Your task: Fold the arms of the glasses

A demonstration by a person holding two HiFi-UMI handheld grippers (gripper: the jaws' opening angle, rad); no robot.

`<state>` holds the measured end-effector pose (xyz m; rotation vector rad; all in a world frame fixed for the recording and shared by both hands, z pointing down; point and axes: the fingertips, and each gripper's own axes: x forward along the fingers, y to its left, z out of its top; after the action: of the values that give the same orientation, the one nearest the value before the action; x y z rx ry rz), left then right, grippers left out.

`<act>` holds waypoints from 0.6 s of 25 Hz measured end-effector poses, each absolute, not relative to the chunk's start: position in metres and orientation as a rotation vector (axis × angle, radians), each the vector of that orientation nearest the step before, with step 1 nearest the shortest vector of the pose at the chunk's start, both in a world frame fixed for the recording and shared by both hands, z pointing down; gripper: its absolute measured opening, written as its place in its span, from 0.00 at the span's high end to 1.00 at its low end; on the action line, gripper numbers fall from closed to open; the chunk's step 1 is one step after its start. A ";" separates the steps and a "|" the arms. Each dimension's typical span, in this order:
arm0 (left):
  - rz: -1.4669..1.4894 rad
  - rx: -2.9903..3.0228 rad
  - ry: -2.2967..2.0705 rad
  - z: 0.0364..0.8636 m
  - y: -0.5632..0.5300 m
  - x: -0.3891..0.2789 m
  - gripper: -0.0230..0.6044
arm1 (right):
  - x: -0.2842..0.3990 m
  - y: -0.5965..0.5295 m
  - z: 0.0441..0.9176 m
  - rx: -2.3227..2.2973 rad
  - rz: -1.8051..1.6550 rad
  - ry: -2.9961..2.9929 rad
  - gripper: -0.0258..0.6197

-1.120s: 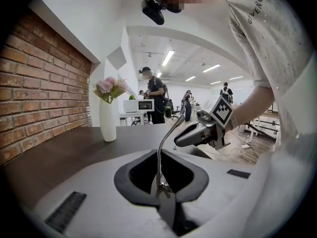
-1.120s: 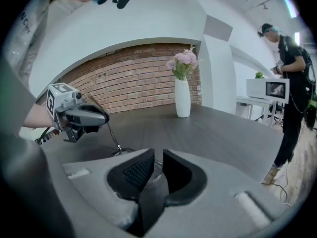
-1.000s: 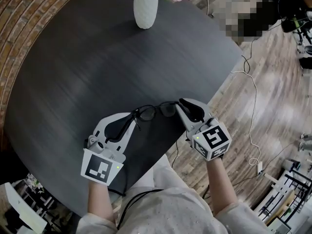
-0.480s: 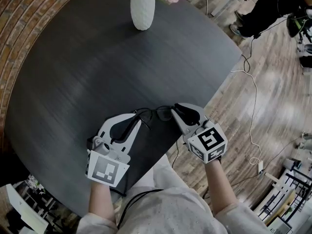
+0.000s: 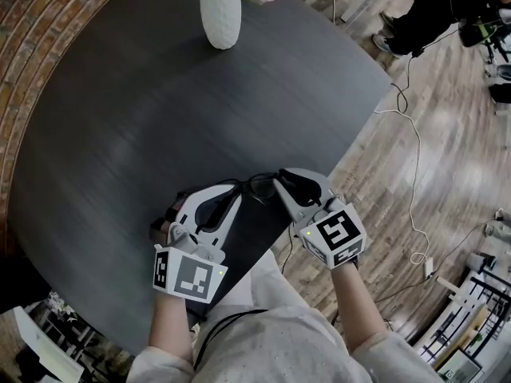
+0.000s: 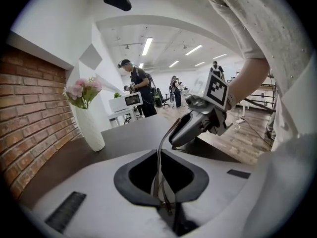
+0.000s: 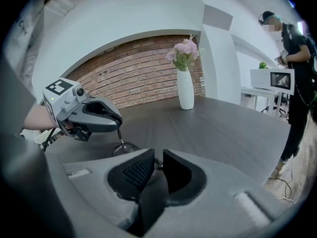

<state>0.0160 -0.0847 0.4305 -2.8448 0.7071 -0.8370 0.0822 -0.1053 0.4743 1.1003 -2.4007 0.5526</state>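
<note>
Dark-framed glasses point(image 5: 257, 185) hang just above the near part of the round dark table point(image 5: 120, 134), between both grippers. My left gripper point(image 5: 231, 194) is shut on one thin arm point(image 6: 159, 167) of the glasses, which runs up out of its pads toward the right gripper point(image 6: 190, 128). My right gripper point(image 5: 281, 183) is shut on the frame at its other end, where a bit of frame point(image 7: 157, 161) shows in the narrow slit between the pads. In the right gripper view one lens ring point(image 7: 126, 148) hangs below the left gripper point(image 7: 96, 115).
A white vase point(image 5: 220, 18) with pink flowers stands at the table's far edge. Beyond the table's right edge is wooden floor with a cable point(image 5: 415, 206). A brick wall point(image 5: 32, 22) curves round the left side. People stand at desks point(image 6: 136, 90) in the background.
My left gripper has moved right, closer to the right gripper, and rolled a little with the glasses' arm in it. The right gripper has stayed about where it was.
</note>
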 end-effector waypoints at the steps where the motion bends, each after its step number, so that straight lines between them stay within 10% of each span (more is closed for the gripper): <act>1: -0.849 -2.838 0.692 0.432 -0.084 0.019 0.93 | 0.082 -0.105 0.474 1.097 0.545 -2.402 0.87; 15: -1.043 -2.714 0.573 0.463 -0.076 0.036 0.93 | 0.101 -0.108 0.465 1.229 0.618 -2.459 0.88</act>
<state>0.0365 -0.0763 0.4632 -2.7139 0.5730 -1.0425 0.1008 -0.1078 0.4646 1.2288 -2.4593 0.6185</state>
